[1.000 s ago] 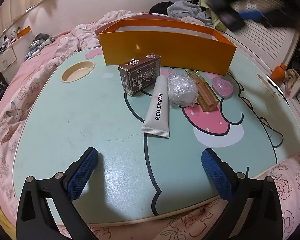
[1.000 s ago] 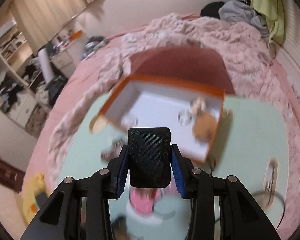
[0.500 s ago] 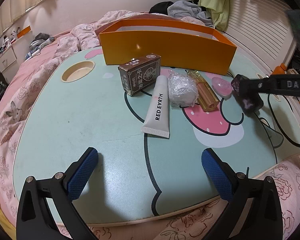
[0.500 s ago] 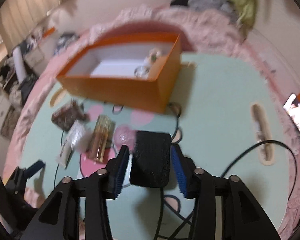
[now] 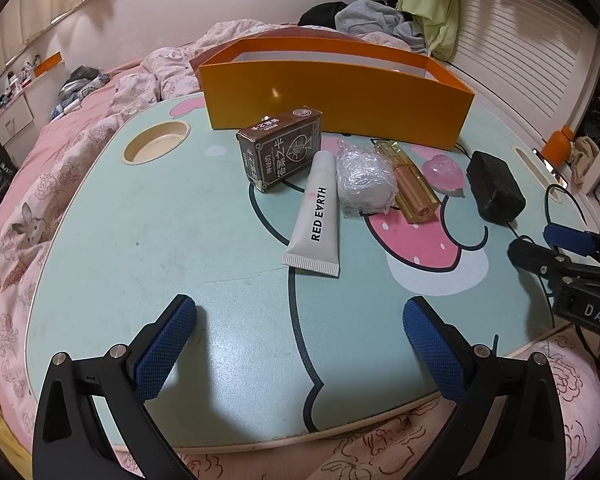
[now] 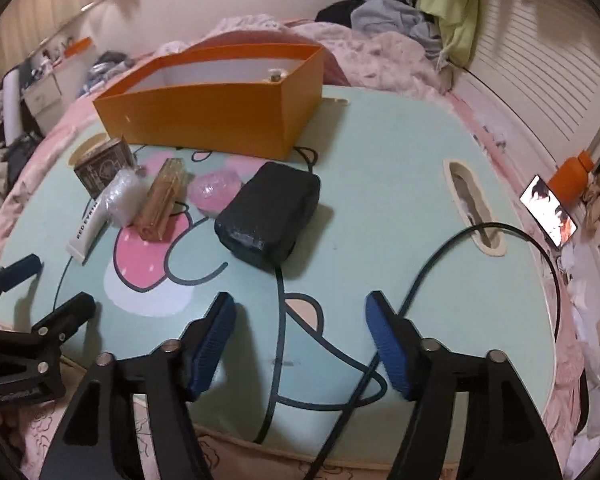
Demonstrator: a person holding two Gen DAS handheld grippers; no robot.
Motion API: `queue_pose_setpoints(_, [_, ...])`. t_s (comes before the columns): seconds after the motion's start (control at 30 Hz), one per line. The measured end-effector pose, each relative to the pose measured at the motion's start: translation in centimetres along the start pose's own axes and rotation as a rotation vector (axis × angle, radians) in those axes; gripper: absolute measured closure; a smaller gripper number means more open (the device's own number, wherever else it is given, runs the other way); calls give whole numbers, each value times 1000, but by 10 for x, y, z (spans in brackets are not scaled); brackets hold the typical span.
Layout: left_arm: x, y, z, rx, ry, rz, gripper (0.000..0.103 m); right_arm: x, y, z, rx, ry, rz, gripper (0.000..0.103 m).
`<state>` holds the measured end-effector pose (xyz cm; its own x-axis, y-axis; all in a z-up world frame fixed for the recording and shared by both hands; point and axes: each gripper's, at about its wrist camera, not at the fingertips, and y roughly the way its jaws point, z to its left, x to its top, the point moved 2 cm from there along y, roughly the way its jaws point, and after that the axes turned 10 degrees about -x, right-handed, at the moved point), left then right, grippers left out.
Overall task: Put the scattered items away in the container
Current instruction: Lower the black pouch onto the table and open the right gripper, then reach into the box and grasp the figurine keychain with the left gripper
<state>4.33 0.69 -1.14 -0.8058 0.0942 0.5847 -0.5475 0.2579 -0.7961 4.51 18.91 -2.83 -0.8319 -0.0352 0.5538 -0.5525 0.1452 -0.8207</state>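
An orange box point(image 5: 336, 96) point(image 6: 216, 112) stands at the far side of the green lap table point(image 5: 140, 240). In front of it lie a brown card pack point(image 5: 282, 154), a white RED EARTH tube point(image 5: 318, 224), a plastic-wrapped ball point(image 5: 362, 180), an amber bottle point(image 5: 412, 188), a pink heart point(image 5: 446, 172) and a black block point(image 5: 496, 188) point(image 6: 270, 216). My left gripper point(image 5: 300, 352) is open and empty, near the table's front edge. My right gripper point(image 6: 300, 344) is open and empty, just short of the black block.
A round cup recess point(image 5: 156, 148) sits at the table's left, a slot point(image 6: 474, 212) at its right with a black cable point(image 6: 420, 280) running through. A phone point(image 6: 548, 210) and orange bottle point(image 6: 572, 176) lie off the right. Pink bedding surrounds the table.
My right gripper carried the black block down from above the box, set it on the table beside the pink heart, opened and drew back. The left gripper stayed still.
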Motion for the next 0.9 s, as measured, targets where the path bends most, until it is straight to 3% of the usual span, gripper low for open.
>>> queue_pose_setpoints(0.37, [-1, -3, 5, 18, -28, -8, 0, -1, 3, 2, 7, -2, 5, 19])
queue_pose_setpoints(0.5, [9, -32, 10, -38, -41, -110, 0, -3, 2, 2, 7, 2, 4, 17])
queue_pose_setpoints(0.57, [27, -56, 5, -69, -11, -180, 0, -3, 2, 2, 10, 1, 4, 16])
queue_pose_setpoints(0.67, [65, -73, -10, -114, 50, -199, 0, -4, 2, 3, 9, 1, 4, 15])
queue_pose_setpoints(0.73, [95, -71, -22, -161, 53, -182, 0, -4, 2, 3, 9, 0, 4, 15])
queue_pose_setpoints(0.83, [149, -47, -41, -306, 23, -110, 1, -3, 2, 3, 9, 0, 4, 14])
queue_pose_setpoints(0.87, [162, -37, -45, -303, 18, -88, 1, -4, 2, 3, 9, 0, 4, 14])
queue_pose_setpoints(0.9, [176, -26, -51, -277, 15, -67, 9, -4, 2, 3, 10, 1, 4, 14])
